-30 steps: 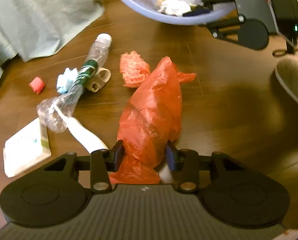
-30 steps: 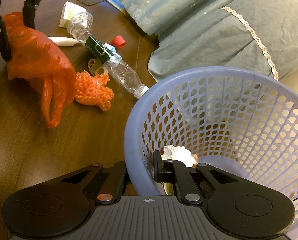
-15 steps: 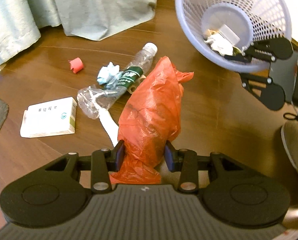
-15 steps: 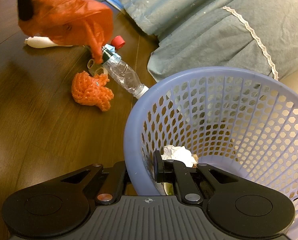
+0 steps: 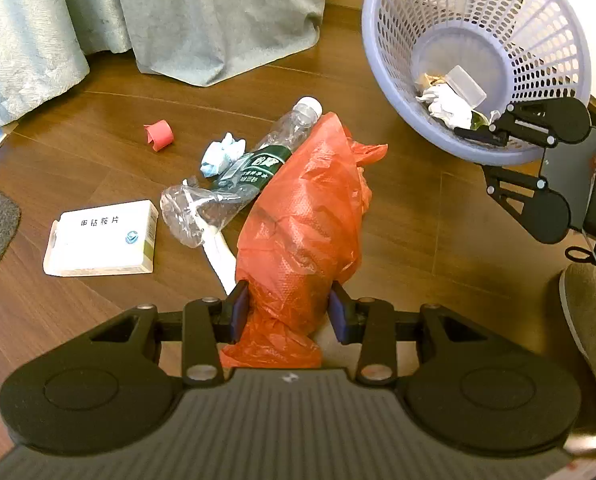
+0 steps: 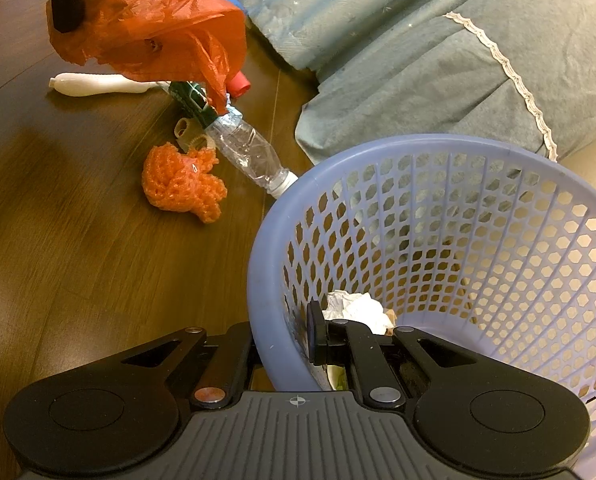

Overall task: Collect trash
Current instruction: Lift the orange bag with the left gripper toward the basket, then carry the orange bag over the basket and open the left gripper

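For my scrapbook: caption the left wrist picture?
Left gripper lifting a crumpled orange plastic bag toward the lilac mesh basket.

right tongs (image 6: 282, 340) clamping basket (image 6: 437, 152) rim

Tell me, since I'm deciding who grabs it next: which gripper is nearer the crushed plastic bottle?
Left. The left gripper hangs just over the crushed plastic bottle, shut on the orange bag. The right gripper is off beside it, clamped on the basket rim.

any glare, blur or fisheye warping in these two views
Left wrist view: sharp, window glare on the wooden floor, the basket bowed by fisheye near the edge. Right wrist view: the curtain slightly soft, dark vignette corners, the red bag crisp.
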Motion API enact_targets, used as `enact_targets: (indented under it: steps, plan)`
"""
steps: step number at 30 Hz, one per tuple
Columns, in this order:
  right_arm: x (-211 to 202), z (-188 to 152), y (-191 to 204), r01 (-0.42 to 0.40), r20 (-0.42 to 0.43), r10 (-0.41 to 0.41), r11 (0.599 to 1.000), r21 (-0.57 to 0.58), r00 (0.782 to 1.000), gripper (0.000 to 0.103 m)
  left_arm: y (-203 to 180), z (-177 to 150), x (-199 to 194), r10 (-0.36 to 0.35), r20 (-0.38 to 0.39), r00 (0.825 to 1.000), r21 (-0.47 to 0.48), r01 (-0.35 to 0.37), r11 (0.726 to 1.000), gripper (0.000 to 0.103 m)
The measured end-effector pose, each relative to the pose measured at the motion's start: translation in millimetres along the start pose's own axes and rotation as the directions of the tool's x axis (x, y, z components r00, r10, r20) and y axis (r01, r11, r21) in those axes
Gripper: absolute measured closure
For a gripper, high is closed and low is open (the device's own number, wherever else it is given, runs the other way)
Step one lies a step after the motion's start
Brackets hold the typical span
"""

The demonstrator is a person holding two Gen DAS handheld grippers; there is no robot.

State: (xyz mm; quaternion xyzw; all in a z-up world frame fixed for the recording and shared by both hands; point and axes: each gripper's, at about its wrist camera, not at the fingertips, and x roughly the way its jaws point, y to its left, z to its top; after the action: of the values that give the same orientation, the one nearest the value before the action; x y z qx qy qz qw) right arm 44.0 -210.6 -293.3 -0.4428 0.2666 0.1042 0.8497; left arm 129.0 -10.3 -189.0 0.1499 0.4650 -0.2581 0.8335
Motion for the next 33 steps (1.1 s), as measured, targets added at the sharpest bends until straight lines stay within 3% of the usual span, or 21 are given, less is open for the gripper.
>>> enact_targets:
  steps: [22, 33]
  plan:
    - [0.1, 0.4, -0.1, 0.0, 0.001, 0.0, 1.0, 0.005, 1.0, 0.098, -11.4, 25.0, -9.7, -0.039, 0.045, 0.998, 0.02, 0.038, 0.999, 0.068]
    - [-1.4, 0.9, -1.8, 0.0, 0.004, 0.0, 1.0, 0.019, 1.0, 0.098, -49.3, 82.6, -24.2, -0.136, 0.138, 0.981, 0.13, 0.118, 0.984, 0.068]
